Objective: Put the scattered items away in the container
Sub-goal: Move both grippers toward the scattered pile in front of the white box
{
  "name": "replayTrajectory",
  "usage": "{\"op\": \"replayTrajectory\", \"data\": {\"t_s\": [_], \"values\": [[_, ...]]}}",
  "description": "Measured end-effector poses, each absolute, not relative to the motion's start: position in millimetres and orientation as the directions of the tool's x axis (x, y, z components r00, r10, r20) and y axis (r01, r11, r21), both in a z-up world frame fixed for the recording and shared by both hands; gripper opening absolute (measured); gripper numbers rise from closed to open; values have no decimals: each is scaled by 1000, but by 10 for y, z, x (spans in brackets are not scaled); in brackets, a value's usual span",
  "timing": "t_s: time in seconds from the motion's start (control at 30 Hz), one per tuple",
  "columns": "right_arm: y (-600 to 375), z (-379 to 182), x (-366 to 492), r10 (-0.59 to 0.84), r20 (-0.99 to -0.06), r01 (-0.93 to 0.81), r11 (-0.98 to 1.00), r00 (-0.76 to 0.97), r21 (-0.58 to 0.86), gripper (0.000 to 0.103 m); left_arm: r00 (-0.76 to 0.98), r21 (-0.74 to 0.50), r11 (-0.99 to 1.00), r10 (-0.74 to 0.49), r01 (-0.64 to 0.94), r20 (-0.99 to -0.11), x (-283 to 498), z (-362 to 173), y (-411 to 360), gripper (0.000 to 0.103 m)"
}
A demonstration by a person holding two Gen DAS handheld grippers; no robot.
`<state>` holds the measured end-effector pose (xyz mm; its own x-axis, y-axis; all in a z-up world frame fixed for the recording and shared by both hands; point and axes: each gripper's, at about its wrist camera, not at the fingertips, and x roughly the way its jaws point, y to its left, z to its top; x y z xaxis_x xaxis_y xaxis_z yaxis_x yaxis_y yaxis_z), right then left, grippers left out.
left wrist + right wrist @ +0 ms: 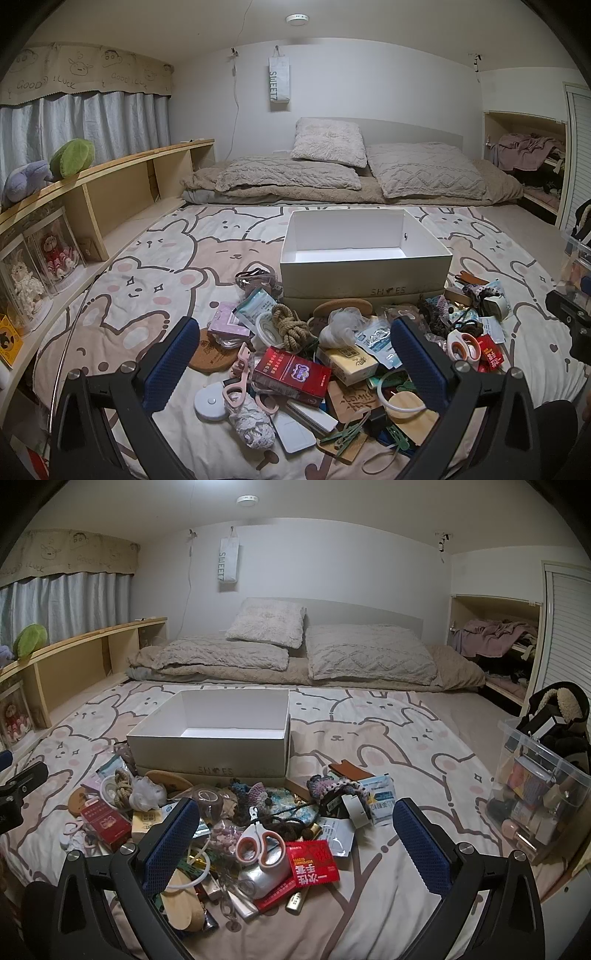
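- Left gripper (295, 363): the jaws are being held fully spread above the clutter, with nothing gripped and no pad touching anything.
- Between the left jaws, a red carton (291, 374) is being shown lying flat; a knotted rope (290, 323) is lying just beyond it, and a white round tape measure (212, 402) is lying beside the left-hand finger.
- Right gripper (295, 845): the jaws are likewise being held wide apart and empty.
- Between the right jaws, scissors (258, 843) with orange-and-white handles are being shown resting on the heap, touching a red glove packet (314, 864).
- Beyond both pairs of jaws, the white shoe box (364, 277), open-topped and bare inside, is standing upright on the cartoon-print bedsheet (147, 280), with the scattered items lying against its near wall.
- Well to the right of the right jaws, a clear plastic bin (539, 794) full of small things is being shown.
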<state>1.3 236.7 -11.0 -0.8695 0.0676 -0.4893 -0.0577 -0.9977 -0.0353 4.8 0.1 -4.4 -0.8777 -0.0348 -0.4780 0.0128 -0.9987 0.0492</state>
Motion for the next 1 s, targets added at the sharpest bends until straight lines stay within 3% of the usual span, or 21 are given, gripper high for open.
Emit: {"op": "replayTrajectory", "data": {"t_s": [0.47,1.0], "values": [[2372,-130,10,70,-494,-60,-998,-867,-36,103,-875,50,-999,-35,12,-484,44,-63,2,103],[2565,-355,-113,35,-539,-80,-995,-842,62,103,-818,36,-999,-3,-22,-576,-126,-427,61,103]]}}
